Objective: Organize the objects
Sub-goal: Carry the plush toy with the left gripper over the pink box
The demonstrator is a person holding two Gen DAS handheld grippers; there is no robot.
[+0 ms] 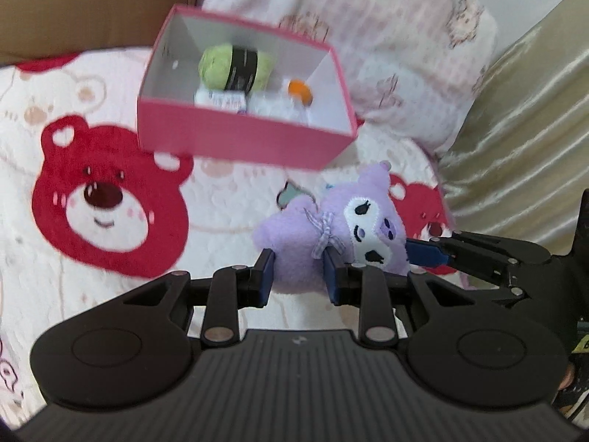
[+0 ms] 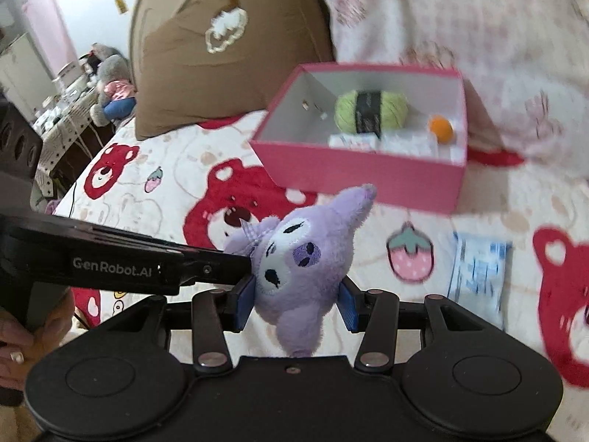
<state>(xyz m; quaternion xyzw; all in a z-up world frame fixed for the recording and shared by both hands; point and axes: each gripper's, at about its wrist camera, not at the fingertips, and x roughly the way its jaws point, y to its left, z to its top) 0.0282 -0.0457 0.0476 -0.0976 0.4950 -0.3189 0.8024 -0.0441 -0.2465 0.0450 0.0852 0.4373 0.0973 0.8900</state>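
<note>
A purple plush toy (image 1: pixel 331 228) with a white face is held between both grippers above the bed. My left gripper (image 1: pixel 299 269) is shut on its body. My right gripper (image 2: pixel 296 300) is shut on its head; the plush (image 2: pixel 305 261) fills the gap between the blue pads. The right gripper also shows in the left wrist view (image 1: pixel 427 254), and the left gripper in the right wrist view (image 2: pixel 243 263). An open pink box (image 1: pixel 239 140) lies beyond, holding a green yarn ball (image 1: pixel 235 66), an orange ball (image 1: pixel 300 88) and white items. It also shows in the right wrist view (image 2: pixel 353 169).
The bed is covered by a white blanket with red bears (image 1: pixel 106 202). A brown pillow (image 2: pixel 228 48) and a pale patterned pillow (image 1: pixel 386 37) lie behind the box. A blue-white packet (image 2: pixel 478 272) lies on the blanket at right. A gold curtain (image 1: pixel 522 140) hangs at right.
</note>
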